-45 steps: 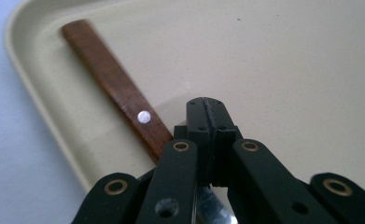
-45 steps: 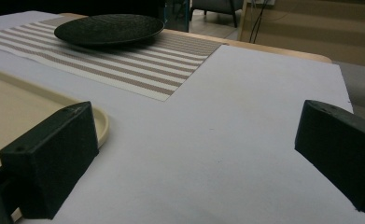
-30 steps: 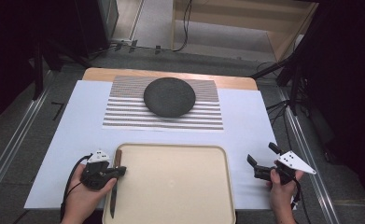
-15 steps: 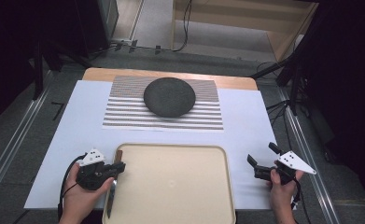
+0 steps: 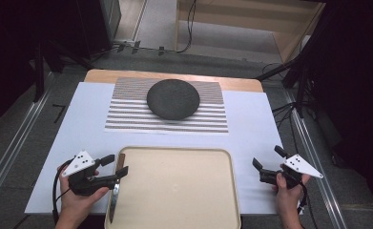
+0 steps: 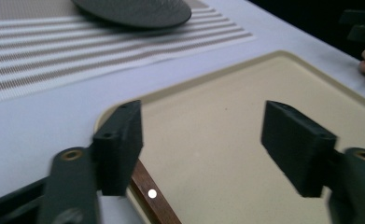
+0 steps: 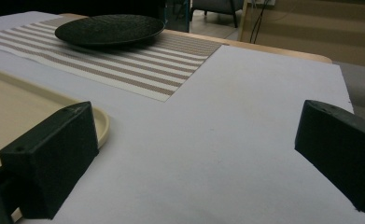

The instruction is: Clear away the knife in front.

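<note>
- Beside the tray's point(image 5: 174, 157) left rim: left gripper point(image 5: 116, 168), jaws wide, empty, over a knife point(image 5: 113, 202), apparently.
- Right gripper point(image 5: 265, 167) wide, empty, on bare cloth point(image 5: 251, 124).
- Plate point(image 5: 173, 98) on striped mat point(image 5: 127, 117).
- Likely next: lower, close on the handle.

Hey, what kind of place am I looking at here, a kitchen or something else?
Likely a lab or recording studio, not a kitchen: the table stands among dark stands and floor cables, and each hand holds a tracked gripper, left and right.

A dark plate point(image 5: 173, 98) sits on a striped placemat point(image 5: 127, 113), beyond a beige tray point(image 5: 174, 191).
</note>
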A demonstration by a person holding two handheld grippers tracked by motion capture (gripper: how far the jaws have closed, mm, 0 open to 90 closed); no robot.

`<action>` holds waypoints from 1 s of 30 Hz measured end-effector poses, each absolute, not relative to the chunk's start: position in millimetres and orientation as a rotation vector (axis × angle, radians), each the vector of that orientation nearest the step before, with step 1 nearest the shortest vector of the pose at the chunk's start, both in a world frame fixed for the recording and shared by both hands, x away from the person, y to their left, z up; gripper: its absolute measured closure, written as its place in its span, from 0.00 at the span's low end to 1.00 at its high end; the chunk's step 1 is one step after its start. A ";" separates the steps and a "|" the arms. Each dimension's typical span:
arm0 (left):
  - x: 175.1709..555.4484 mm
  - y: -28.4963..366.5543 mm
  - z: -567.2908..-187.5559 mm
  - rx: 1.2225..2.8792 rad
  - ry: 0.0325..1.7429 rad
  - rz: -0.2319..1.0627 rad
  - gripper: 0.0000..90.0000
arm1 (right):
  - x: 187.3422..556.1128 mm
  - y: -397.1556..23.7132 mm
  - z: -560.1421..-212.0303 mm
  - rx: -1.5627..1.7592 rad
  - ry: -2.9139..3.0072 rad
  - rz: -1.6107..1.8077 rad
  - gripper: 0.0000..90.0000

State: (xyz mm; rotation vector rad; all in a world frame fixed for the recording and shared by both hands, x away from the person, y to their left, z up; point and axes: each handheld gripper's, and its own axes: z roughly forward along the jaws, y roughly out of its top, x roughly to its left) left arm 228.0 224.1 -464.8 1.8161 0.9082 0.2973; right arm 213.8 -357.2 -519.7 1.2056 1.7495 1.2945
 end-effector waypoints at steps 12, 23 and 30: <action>229.9 253.2 -460.4 1.730 0.945 0.374 0.00 | 213.8 -357.2 -519.7 1.205 1.749 1.297 0.00; 236.7 283.7 -462.5 1.690 1.005 0.445 0.00 | 213.9 -357.3 -519.7 1.205 1.749 1.298 0.00; 242.9 300.1 -466.4 1.683 1.023 0.476 0.00 | 213.9 -357.3 -519.7 1.205 1.750 1.299 0.00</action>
